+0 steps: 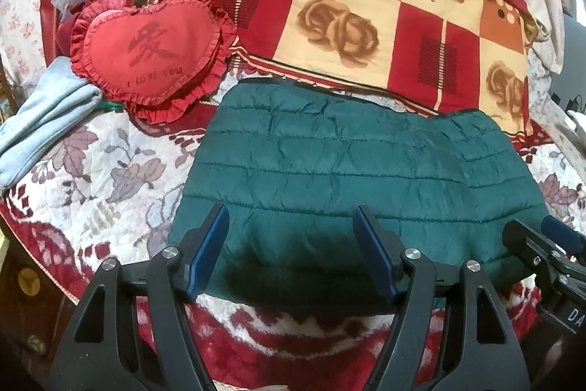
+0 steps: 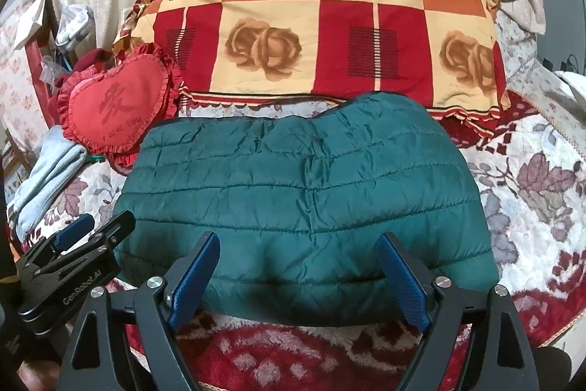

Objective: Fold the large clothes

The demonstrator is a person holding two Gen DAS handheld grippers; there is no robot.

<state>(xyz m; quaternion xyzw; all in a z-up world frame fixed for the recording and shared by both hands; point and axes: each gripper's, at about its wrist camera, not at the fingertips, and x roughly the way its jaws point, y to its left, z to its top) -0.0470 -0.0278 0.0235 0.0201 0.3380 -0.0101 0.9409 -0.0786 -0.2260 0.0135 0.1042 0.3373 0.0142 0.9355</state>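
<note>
A dark green quilted jacket [image 1: 348,171] lies folded into a flat rectangle on the floral bedspread; it also shows in the right wrist view [image 2: 304,193]. My left gripper [image 1: 293,218] is open and empty, its blue pads above the jacket's near edge toward the left side. My right gripper [image 2: 298,244] is open and empty above the near edge toward the right side. The right gripper shows at the lower right of the left wrist view [image 1: 549,244]. The left gripper shows at the lower left of the right wrist view [image 2: 73,244].
A red heart-shaped cushion [image 1: 150,54] lies at the jacket's far left. A red and cream checked pillow [image 1: 359,17] lies behind the jacket. A light blue garment [image 1: 40,123] lies at the left. The floral bedspread [image 1: 110,171] surrounds the jacket.
</note>
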